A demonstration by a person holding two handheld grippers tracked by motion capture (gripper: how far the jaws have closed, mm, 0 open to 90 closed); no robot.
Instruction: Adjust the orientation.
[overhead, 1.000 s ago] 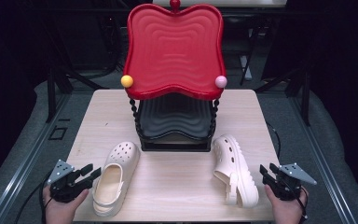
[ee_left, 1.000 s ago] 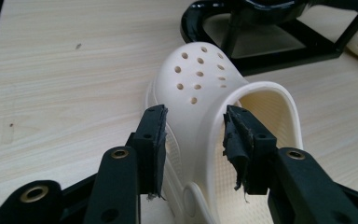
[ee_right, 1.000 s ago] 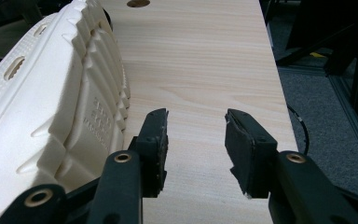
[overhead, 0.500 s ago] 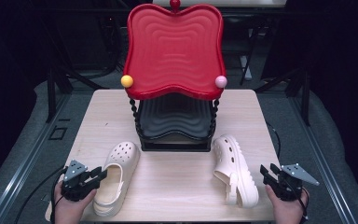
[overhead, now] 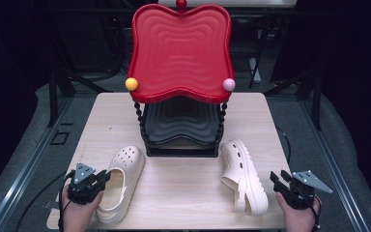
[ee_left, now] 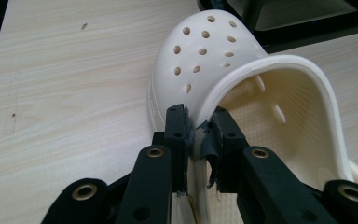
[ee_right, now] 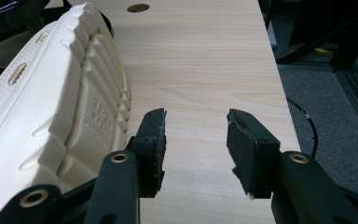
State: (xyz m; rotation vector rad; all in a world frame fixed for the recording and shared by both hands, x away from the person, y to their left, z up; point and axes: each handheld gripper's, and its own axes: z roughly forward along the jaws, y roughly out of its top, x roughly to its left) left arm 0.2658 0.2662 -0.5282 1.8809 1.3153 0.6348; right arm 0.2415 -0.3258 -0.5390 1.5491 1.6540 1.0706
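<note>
On the pale wooden surface [overhead: 183, 188], two cream clogs lie in front of a two-tier rack [overhead: 181, 96], whose upper tray is red and lower tray black; a yellow ball [overhead: 132, 84] and a pink ball [overhead: 229, 84] cap the rack's front posts. Left clog [overhead: 118, 181]: upright, toe toward the rack, near the surface's front left corner; right clog [overhead: 244, 176]: tipped on its side, ridged sole facing right, just in front of the rack's right post. Left tool [overhead: 99, 180]: held in the person's left hand [overhead: 77, 212], clenched on the left clog; the left gripper view shows the two jaws pinching the collar's side wall, one pad inside and one outside. Right tool [overhead: 279, 180]: held in the right hand [overhead: 297, 217], released, jaws spread; in the right gripper view it sits low over bare wood just beside the right clog's sole, apart from it.
</note>
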